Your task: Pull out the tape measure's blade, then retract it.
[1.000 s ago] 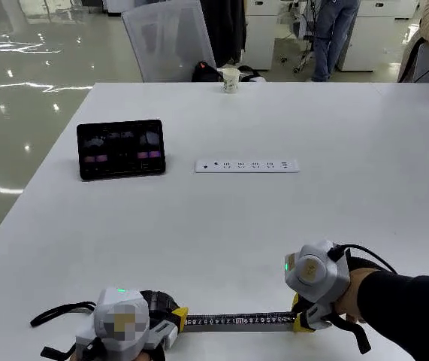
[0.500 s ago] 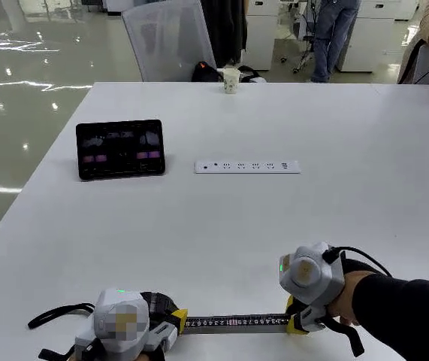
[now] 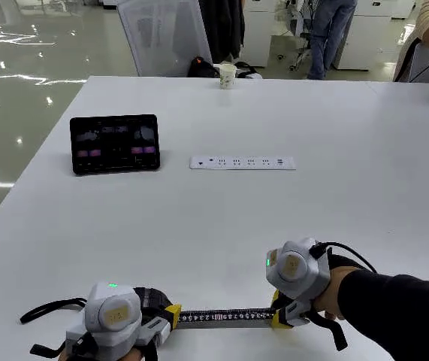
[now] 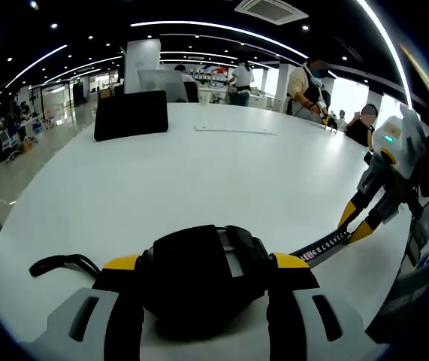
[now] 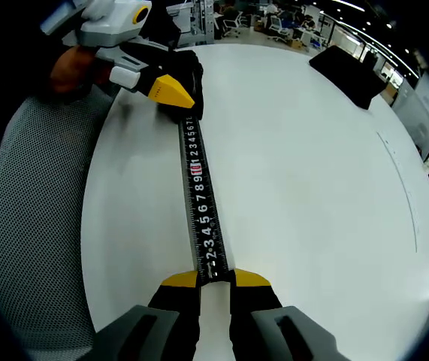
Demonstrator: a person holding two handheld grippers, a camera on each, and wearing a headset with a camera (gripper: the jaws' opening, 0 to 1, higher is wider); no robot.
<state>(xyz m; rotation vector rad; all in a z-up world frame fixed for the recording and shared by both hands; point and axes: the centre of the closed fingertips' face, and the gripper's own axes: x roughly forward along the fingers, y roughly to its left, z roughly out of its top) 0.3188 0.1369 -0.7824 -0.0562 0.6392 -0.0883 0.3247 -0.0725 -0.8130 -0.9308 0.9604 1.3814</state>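
Tape measure case [image 4: 199, 289] sits on the white table [image 3: 274, 218] near the front edge. The left gripper [image 4: 206, 265] has its jaws clamped on either side of the black body, yellow tips pressed to its flanks. The blade [image 5: 201, 203] is partly out, lying flat along the table from the case to the right gripper [image 5: 216, 280], whose jaws are closed narrow on the blade's tip end, low numbers just in front of the tips. Looks like mid-travel on the blade; can't tell from this moment alone whether it's going out or in. Main risk: the right pinch is on thin, slick metal, so if it slips the spring likely whips the blade back into the case and the hook slams the mouth. Same result if the right jaws let go early instead of walking it in. Second risk: the left hold is on a rounded case, so a sideways tug could rotate or pop it out, and it's close enough to the table edge to drop off. Lifting or twisting the right end could kink the blade. Wrist strap [image 4: 60, 265] trails loose beside the case and might snag. Can't tell if a lock is on. Tablet [image 3: 115, 144] and power strip [image 3: 242, 162] are well apart, no hazard.
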